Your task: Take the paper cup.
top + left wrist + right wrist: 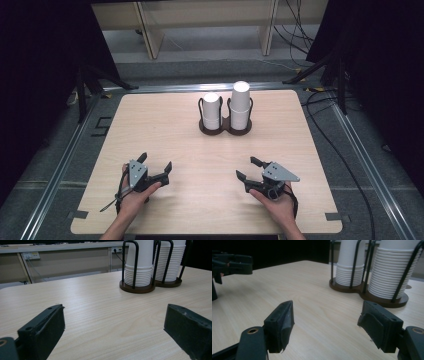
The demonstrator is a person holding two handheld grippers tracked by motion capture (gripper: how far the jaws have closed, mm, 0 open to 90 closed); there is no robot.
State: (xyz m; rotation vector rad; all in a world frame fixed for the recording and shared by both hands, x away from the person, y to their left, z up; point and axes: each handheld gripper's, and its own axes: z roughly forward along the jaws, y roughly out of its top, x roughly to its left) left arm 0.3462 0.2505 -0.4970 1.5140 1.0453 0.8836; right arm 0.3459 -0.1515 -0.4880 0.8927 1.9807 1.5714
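- In my left tool's view, both cup stacks run off the top edge.
- My right tool's view cuts the holder at the right.

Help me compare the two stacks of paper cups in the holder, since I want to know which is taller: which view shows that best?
The high view: both stacks show whole, and the right stack rises above the left stack in the cup holder. The left gripper view and the right gripper view show the stacked rims close up, but cut off the tops.
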